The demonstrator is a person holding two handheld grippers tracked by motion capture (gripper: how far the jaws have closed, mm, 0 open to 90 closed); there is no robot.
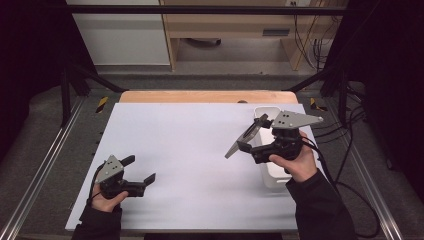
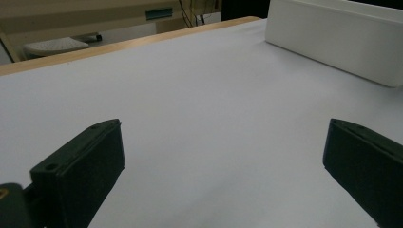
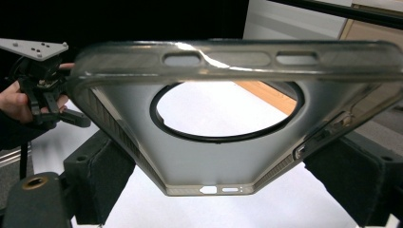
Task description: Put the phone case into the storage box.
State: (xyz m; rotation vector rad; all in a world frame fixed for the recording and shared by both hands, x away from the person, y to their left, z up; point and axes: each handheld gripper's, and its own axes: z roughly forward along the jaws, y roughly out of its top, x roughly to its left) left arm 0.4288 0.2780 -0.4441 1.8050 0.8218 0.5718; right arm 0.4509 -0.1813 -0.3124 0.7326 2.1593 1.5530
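Note:
A translucent grey phone case (image 1: 239, 142) with a round ring in its back hangs tilted above the right side of the table. My right gripper (image 1: 254, 132) is shut on it, one pad on each long edge. In the right gripper view the case (image 3: 218, 161) spans the frame between the black pads (image 3: 102, 178). At the lower left of the table my left gripper (image 1: 140, 169) stands open just above the white sheet, with nothing between its fingers (image 2: 81, 166). That left gripper (image 3: 45, 90) also shows far off in the right gripper view.
A long white bin (image 1: 272, 175) stands at the table's right edge, under my right hand; it (image 2: 332, 42) also shows in the left gripper view. A white sheet (image 1: 190, 145) covers the table, with a wooden strip (image 1: 200, 96) at the far edge. Black frame bars surround the table.

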